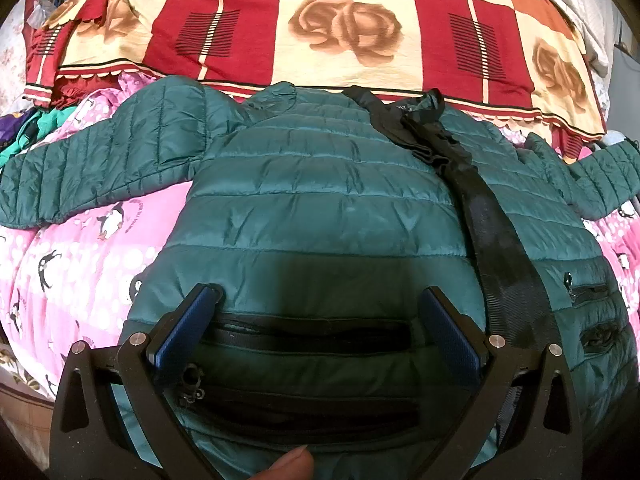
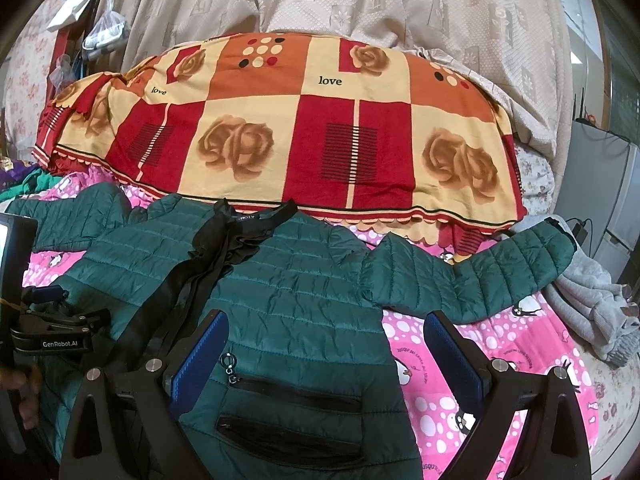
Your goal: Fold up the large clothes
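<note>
Garment: green quilted jacket (image 1: pixel 328 208) lies flat, front up, on the pink penguin-print bedspread (image 1: pixel 80 256), collar toward the far side, both sleeves spread outward.
Front opening: black lining strip (image 1: pixel 492 240) runs from collar to hem, bunched near the collar.
Pockets: black zip pocket (image 2: pixel 296 394) on the right panel; another under the left tool.
Left gripper (image 1: pixel 318 308): jaws spread wide, low over the hem, blue pads either side of a zip pocket; nothing held.
Right gripper (image 2: pixel 326 334): jaws released, straddling the jacket's side edge, one pad over the jacket, the other over bedspread.
Obstruction, far side: red-and-cream rose blanket (image 2: pixel 280 128) mounded just behind the collar, its edge touching it.
Obstruction, right: grey garment (image 2: pixel 592 304) heaped just beside the right cuff.
Background: beige curtain (image 2: pixel 360 0); hanging plastic bag (image 2: pixel 104 28).
</note>
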Action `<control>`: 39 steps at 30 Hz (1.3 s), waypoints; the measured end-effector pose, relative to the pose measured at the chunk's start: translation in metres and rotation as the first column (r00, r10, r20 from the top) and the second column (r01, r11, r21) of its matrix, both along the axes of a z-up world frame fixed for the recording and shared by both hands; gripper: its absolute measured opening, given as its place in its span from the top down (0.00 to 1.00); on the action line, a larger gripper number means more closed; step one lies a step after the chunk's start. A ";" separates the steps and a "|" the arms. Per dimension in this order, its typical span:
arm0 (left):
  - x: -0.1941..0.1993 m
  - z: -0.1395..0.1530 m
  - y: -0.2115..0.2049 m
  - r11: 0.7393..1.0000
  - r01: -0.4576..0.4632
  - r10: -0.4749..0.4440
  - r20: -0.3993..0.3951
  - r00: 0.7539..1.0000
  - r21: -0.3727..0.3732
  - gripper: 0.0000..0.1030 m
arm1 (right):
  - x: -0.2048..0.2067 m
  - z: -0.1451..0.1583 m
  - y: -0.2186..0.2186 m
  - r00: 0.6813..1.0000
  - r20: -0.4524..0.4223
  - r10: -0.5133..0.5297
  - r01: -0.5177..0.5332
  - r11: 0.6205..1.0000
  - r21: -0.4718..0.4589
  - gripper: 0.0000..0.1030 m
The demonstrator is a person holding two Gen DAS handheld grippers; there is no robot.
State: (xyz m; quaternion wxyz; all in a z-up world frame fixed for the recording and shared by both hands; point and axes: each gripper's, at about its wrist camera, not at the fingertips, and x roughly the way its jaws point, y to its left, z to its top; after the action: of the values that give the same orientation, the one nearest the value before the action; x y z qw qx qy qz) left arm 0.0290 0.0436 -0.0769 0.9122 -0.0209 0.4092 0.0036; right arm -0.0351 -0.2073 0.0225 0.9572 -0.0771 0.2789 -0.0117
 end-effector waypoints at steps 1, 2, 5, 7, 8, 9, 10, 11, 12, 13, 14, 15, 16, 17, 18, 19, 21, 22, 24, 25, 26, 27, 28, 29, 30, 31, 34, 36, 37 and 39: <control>0.000 0.000 0.001 1.000 0.000 0.000 0.000 1.000 0.000 0.00 | 0.000 0.000 0.000 1.000 0.000 0.000 0.000 1.000 0.000 0.06; 0.000 -0.001 0.001 1.000 0.000 0.000 -0.001 1.000 0.000 0.00 | 0.000 0.000 0.000 1.000 0.000 0.000 0.000 1.000 0.000 0.06; 0.000 -0.001 0.001 1.000 -0.001 0.001 -0.001 1.000 0.000 0.00 | 0.000 0.000 0.000 1.000 0.000 -0.001 0.001 1.000 0.002 0.06; 0.000 -0.001 0.001 1.000 0.000 0.000 -0.001 1.000 0.000 0.00 | 0.000 0.001 -0.001 1.000 0.000 -0.001 0.001 1.000 0.000 0.06; 0.000 -0.001 0.001 1.000 -0.001 0.001 -0.001 1.000 0.000 0.00 | 0.000 0.000 0.000 1.000 0.001 0.000 0.000 1.000 -0.001 0.06; 0.000 -0.001 0.001 1.000 -0.001 0.001 -0.002 1.000 0.001 0.00 | 0.000 0.000 0.000 1.000 0.001 0.000 0.000 1.000 -0.001 0.06; 0.000 -0.001 0.002 1.000 0.000 0.000 -0.002 1.000 0.001 0.00 | 0.000 0.000 0.000 1.000 -0.001 0.000 0.000 1.000 0.000 0.06; 0.000 -0.001 0.002 1.000 0.000 0.000 -0.002 1.000 0.001 0.00 | 0.000 0.001 -0.001 1.000 0.000 -0.001 0.001 1.000 0.001 0.06; 0.000 -0.001 0.002 1.000 0.000 0.000 -0.002 1.000 0.001 0.00 | 0.000 0.000 0.000 1.000 0.000 -0.001 0.001 1.000 0.001 0.06; 0.000 -0.001 0.002 1.000 0.000 0.000 -0.002 1.000 0.001 0.00 | 0.000 0.000 0.000 1.000 0.000 -0.001 0.001 1.000 0.001 0.06; 0.000 -0.001 0.002 1.000 -0.001 0.001 -0.002 1.000 0.002 0.00 | 0.000 0.000 0.000 1.000 0.000 -0.001 0.001 1.000 0.000 0.06; 0.000 -0.002 0.002 1.000 -0.001 0.001 -0.002 1.000 0.004 0.00 | 0.000 0.000 -0.001 1.000 0.000 0.000 0.000 1.000 0.001 0.06; 0.000 -0.003 0.002 1.000 -0.001 0.001 -0.002 1.000 0.004 0.00 | 0.000 0.000 0.000 1.000 0.000 0.000 0.000 1.000 0.001 0.06; -0.001 -0.003 0.003 1.000 0.000 0.000 -0.002 1.000 0.004 0.00 | 0.000 0.001 -0.001 1.000 0.000 0.000 0.000 1.000 0.001 0.06; -0.001 -0.003 0.002 1.000 0.000 0.000 -0.001 1.000 0.005 0.00 | 0.000 0.001 -0.001 1.000 0.000 0.000 0.000 1.000 0.002 0.06; -0.001 -0.003 0.002 1.000 0.000 0.000 -0.001 1.000 0.006 0.00 | 0.000 0.001 -0.001 1.000 0.001 0.000 0.000 1.000 0.003 0.06; -0.001 -0.004 0.002 1.000 0.003 -0.003 0.002 1.000 0.008 0.00 | 0.000 0.001 -0.001 1.000 0.001 -0.001 0.001 1.000 0.004 0.06; -0.001 -0.005 0.003 1.000 0.005 -0.005 0.006 1.000 0.005 0.00 | 0.000 0.000 -0.001 1.000 0.000 0.000 0.000 1.000 0.008 0.06; 0.000 -0.004 0.006 1.000 0.012 -0.012 0.018 1.000 -0.011 0.00 | 0.000 -0.001 0.000 1.000 -0.002 0.000 0.000 1.000 0.019 0.06; 0.001 0.000 0.010 1.000 0.014 -0.014 0.021 1.000 -0.018 0.00 | 0.000 0.000 0.001 1.000 -0.004 0.002 -0.002 1.000 0.026 0.06; 0.003 0.003 0.014 1.000 0.012 -0.011 0.024 1.000 -0.017 0.00 | 0.000 0.000 0.000 1.000 -0.005 0.003 -0.003 0.999 0.032 0.06; 0.004 0.009 0.022 1.000 -0.004 0.004 0.032 0.999 -0.011 0.00 | 0.000 0.000 0.000 1.000 -0.007 0.005 -0.005 0.999 0.040 0.06; 0.005 0.015 0.030 1.000 -0.023 0.023 0.046 0.999 -0.008 0.00 | 0.000 0.001 -0.002 1.000 -0.010 0.006 -0.005 0.999 0.046 0.06; 0.005 0.021 0.038 0.999 -0.040 0.040 0.060 0.997 -0.007 0.00 | -0.001 0.002 -0.002 1.000 -0.010 0.007 -0.006 0.998 0.060 0.06; 0.006 0.028 0.049 0.998 -0.059 0.060 0.066 0.996 -0.010 0.00 | -0.001 0.003 -0.005 1.000 -0.012 0.009 -0.008 0.998 0.068 0.06; 0.008 0.032 0.057 0.997 -0.068 0.069 0.066 0.995 -0.019 0.00 | -0.001 0.004 -0.007 1.000 -0.012 0.009 -0.008 0.997 0.079 0.06; 0.014 0.049 0.091 0.993 -0.075 0.083 0.083 0.993 -0.096 0.00 | 0.000 0.005 -0.014 1.000 -0.018 0.003 -0.001 0.993 0.117 0.06; 0.020 0.061 0.115 0.988 -0.064 0.077 0.093 0.993 -0.137 0.00 | 0.000 0.006 -0.017 1.000 -0.026 -0.001 0.005 0.990 0.138 0.06; 0.022 0.064 0.122 0.987 -0.061 0.074 0.087 0.993 -0.148 0.00 | 0.000 0.006 -0.018 1.000 -0.028 -0.003 0.007 0.990 0.144 0.06; 0.026 0.070 0.147 0.978 -0.076 0.090 0.061 0.994 -0.193 0.00 | 0.000 0.007 -0.019 1.000 -0.026 -0.002 0.006 0.990 0.144 0.06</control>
State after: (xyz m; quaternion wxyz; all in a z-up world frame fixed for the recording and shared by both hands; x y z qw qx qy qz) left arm 0.0552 0.1904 -0.0071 0.9187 -0.1251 0.3746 0.0018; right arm -0.0352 -0.2260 0.0292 0.9565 -0.0072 0.2916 0.0077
